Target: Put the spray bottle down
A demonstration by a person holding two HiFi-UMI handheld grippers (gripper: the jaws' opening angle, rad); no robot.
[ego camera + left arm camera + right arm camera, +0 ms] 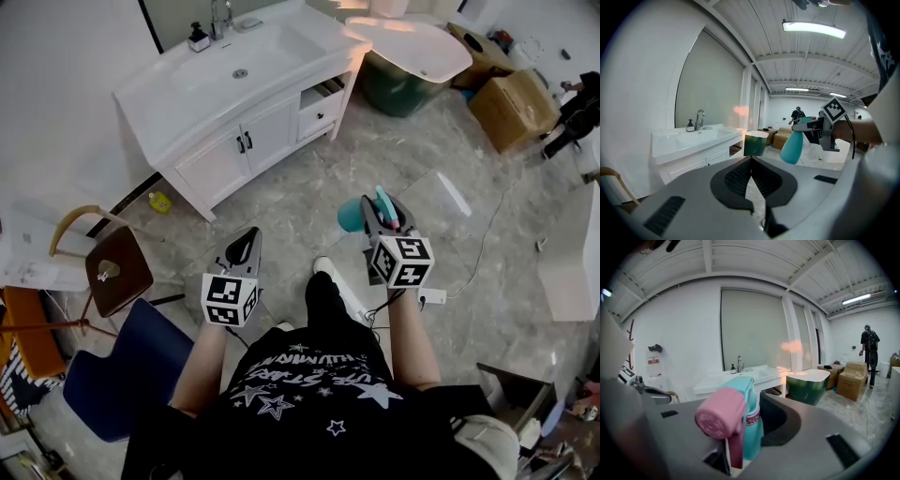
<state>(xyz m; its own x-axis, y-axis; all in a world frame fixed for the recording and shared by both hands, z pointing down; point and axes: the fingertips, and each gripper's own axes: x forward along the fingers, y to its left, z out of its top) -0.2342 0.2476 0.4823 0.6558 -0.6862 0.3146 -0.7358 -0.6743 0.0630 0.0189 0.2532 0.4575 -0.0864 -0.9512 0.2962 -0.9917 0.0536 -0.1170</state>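
Between the jaws of the right gripper (378, 217) the spray bottle (351, 216) is clamped at its neck, close to the pink collar, and its pink nozzle is turned back toward the person. The teal body is carried in the air in front of this gripper, above the marbled floor (450, 178), and no surface is touched by it. The left gripper (751, 174) is kept closed, with nothing between its pads, and is held beside the right one, a little apart.

The carrying step is judged to be in hand; the bottle is not yet set down. The white washbasin cabinet (246, 127) is seen well apart, ahead and to the left. For the next move a free, level surface must be reached, the bottle must be lowered until its base is supported, and only then should the jaws be released, so that it is not tipped over.
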